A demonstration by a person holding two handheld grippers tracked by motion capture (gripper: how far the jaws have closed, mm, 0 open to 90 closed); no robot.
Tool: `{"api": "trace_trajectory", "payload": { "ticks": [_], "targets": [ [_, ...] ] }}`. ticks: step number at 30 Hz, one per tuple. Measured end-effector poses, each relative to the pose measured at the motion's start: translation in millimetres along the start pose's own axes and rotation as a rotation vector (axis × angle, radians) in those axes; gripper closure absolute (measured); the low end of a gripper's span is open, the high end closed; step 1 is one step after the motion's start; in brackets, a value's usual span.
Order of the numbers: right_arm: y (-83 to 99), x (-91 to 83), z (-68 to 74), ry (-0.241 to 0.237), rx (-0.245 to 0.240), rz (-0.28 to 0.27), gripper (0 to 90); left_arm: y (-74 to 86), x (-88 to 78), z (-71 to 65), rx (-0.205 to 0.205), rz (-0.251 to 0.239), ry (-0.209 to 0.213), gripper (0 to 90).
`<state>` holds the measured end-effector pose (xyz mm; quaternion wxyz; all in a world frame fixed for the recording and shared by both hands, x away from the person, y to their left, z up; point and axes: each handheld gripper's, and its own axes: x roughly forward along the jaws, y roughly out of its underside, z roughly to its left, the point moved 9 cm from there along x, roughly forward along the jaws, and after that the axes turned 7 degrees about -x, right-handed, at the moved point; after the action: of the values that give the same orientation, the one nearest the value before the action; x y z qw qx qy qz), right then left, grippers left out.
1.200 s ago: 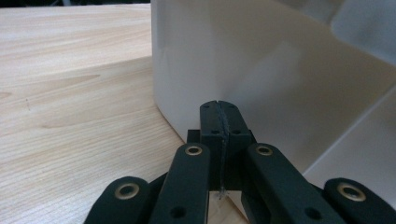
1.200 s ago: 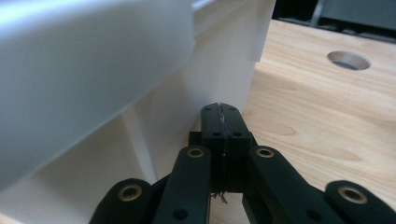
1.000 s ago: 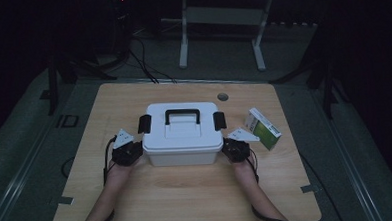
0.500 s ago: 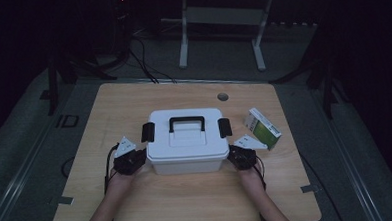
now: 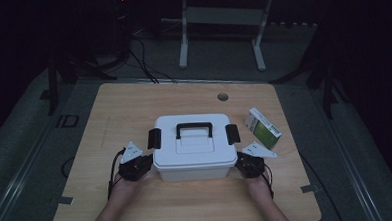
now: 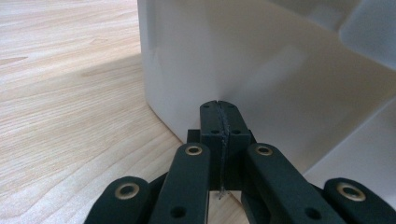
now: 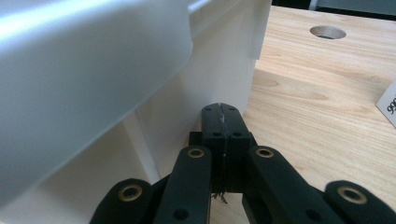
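Now the white plastic box with a black handle [image 5: 194, 149] has been pulled nearer by the closed, empty left gripper [image 5: 145, 165] and right gripper [image 5: 241, 164], so it seems dragged.

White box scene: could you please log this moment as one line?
left tongs: shut, at white box left side | right tongs: shut, at right side | lid on
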<state>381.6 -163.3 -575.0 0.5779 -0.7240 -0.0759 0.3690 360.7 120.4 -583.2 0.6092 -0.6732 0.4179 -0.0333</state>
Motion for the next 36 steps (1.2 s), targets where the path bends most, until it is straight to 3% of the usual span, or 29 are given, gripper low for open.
{"api": "trace_trajectory", "payload": {
  "ticks": [10,21,36],
  "targets": [
    [4.2,-8.5,0.5,0.001,0.004,0.0,90.0,0.9,1.9,-5.4,-0.018,-0.001,0.021,89.8],
    [5.8,-12.2,-7.3,0.014,0.026,0.002,90.0,-0.7,7.2,-11.1,-0.004,0.01,0.032,89.8],
    [-5.8,10.2,1.3,0.0,0.016,0.001,90.0,-2.9,-0.4,11.8,-0.034,-0.006,-0.003,89.8]
  ]
}}
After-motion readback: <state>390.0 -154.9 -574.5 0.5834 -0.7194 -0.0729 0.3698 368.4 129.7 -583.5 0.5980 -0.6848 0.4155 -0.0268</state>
